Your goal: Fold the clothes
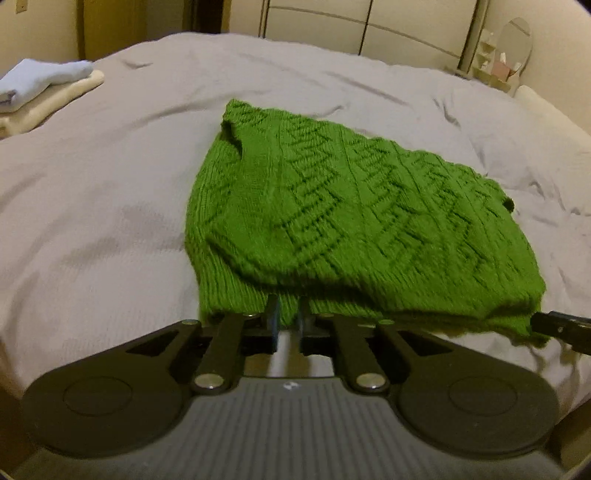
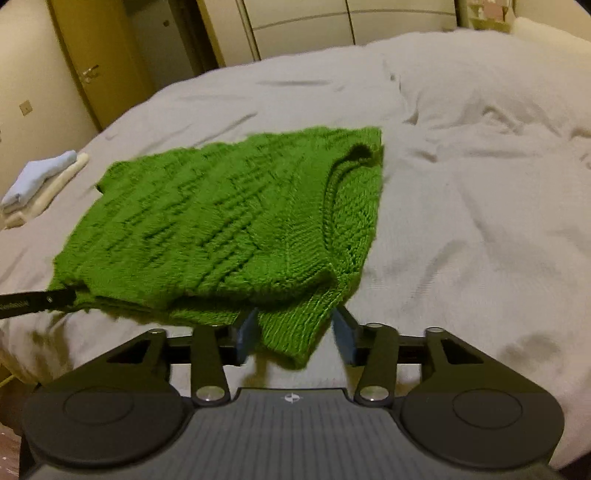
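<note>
A green knitted sweater [image 1: 351, 206] lies folded on the grey bedspread [image 1: 92, 221], its near edge toward both grippers. My left gripper [image 1: 287, 306] is at the near left part of that edge, its blue pads close together with green knit pinched between them. In the right wrist view the sweater [image 2: 207, 221] shows its neckline at the right. My right gripper [image 2: 295, 321] stands open at the near right corner, which droops loosely between the wide-apart pads. Each gripper's black tip shows in the other's view: the right one [image 1: 565, 328] and the left one [image 2: 37, 301].
A folded stack, light blue cloth on cream [image 1: 40, 88], sits at the bed's far left [image 2: 37, 181]. Wardrobe doors [image 1: 362, 29] stand behind the bed, with a mirror and shelf [image 1: 509, 51] at the right. Rumpled bedspread [image 2: 480, 184] spreads right of the sweater.
</note>
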Available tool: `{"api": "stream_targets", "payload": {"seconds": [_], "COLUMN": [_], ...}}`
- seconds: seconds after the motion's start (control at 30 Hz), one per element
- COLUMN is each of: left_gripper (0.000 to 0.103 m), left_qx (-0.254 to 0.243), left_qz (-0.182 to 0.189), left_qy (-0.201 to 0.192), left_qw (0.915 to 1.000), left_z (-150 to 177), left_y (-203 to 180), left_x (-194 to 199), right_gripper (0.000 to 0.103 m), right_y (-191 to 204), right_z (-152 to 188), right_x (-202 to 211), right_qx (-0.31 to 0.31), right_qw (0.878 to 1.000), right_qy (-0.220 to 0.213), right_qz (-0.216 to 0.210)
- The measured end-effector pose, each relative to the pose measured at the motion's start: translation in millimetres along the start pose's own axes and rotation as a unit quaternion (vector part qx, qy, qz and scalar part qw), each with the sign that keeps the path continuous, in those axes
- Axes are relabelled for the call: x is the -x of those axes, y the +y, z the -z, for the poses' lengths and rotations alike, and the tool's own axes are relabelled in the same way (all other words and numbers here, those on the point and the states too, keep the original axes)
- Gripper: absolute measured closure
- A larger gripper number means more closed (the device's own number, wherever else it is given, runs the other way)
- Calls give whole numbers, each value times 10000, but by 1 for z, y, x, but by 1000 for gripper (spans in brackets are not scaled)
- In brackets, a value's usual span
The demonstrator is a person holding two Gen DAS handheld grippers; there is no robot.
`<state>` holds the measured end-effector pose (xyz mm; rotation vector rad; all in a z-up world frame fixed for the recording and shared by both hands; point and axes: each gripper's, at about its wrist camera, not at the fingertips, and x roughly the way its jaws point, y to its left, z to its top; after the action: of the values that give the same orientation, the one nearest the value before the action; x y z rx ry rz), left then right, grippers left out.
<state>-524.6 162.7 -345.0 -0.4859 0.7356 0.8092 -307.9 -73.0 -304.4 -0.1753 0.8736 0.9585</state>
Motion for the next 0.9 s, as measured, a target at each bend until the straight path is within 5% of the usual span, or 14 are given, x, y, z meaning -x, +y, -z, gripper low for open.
{"api": "stream_targets", "payload": {"seconds": [0.07, 0.13, 0.7, 0.9], "left_gripper": [81, 77, 48, 40], "left_qx": [-117, -214, -267, -374], "left_qz": [-181, -371, -1058, -1008], "left_qy": [102, 132, -84, -229], "left_qw": [9997, 9990, 9940, 9939], "left_z": [4, 8, 24, 23], "left_y": [-9, -16, -33, -26], "left_x": [6, 15, 78, 88], "right_gripper": [21, 14, 13, 13], "right_y": [5, 9, 32, 41], "right_z": [2, 4, 7, 7], "right_x": [10, 19, 36, 45], "right_qx": [-11, -18, 151, 172], "right_qw": [10000, 9999, 9996, 9997], "right_qy": [-59, -100, 177, 101], "right_qz": [24, 37, -181, -127]}}
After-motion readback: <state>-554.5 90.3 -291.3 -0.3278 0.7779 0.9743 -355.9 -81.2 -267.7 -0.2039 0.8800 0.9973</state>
